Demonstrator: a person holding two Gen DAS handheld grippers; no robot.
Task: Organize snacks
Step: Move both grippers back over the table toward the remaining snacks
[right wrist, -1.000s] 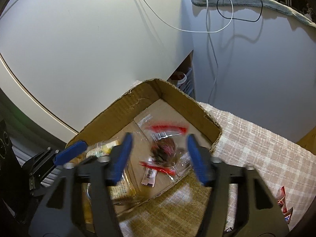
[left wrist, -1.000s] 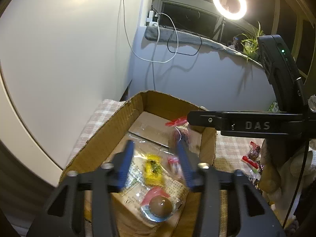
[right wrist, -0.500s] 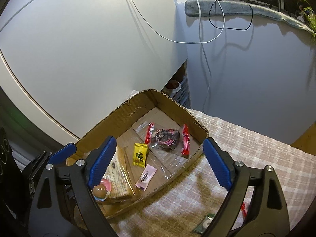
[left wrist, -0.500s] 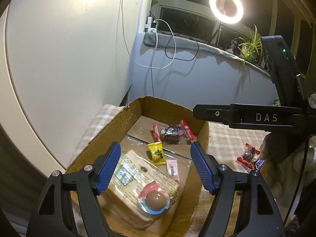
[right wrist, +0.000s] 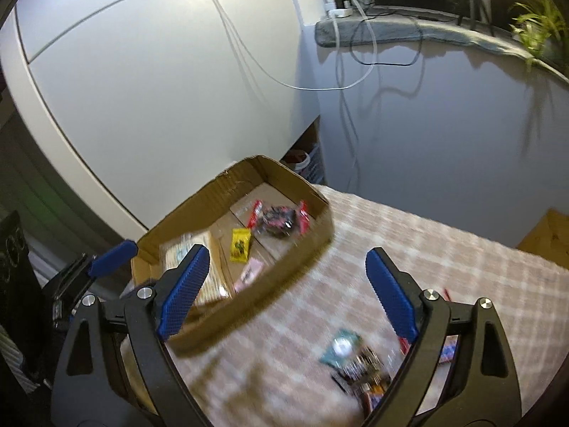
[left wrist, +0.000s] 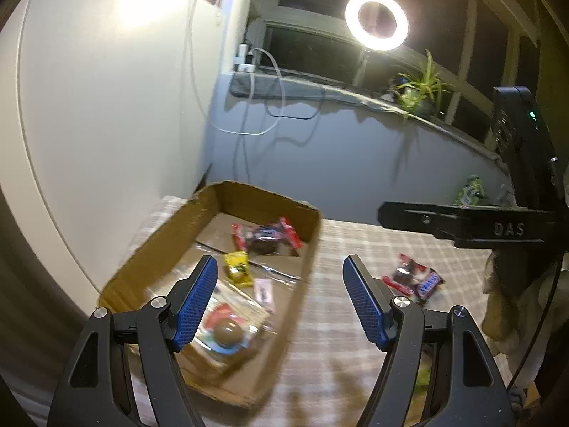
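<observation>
Left gripper: blue pads spread wide, nothing between; jaws opened within the past second, and the view has drawn back from the box toward the checked tablecloth. Right gripper: likewise parted and empty. Likely a drop-off just finished.

Shallow brown cardboard box, on the cloth beside the white wall: holds a round brown chocolate in clear wrap, a yellow sachet and a red-ended dark candy packet.

Loose wrapped snacks on the cloth, outside the box: seemingly next.

Each tool is black-framed with blue textured pads and silver screws
</observation>
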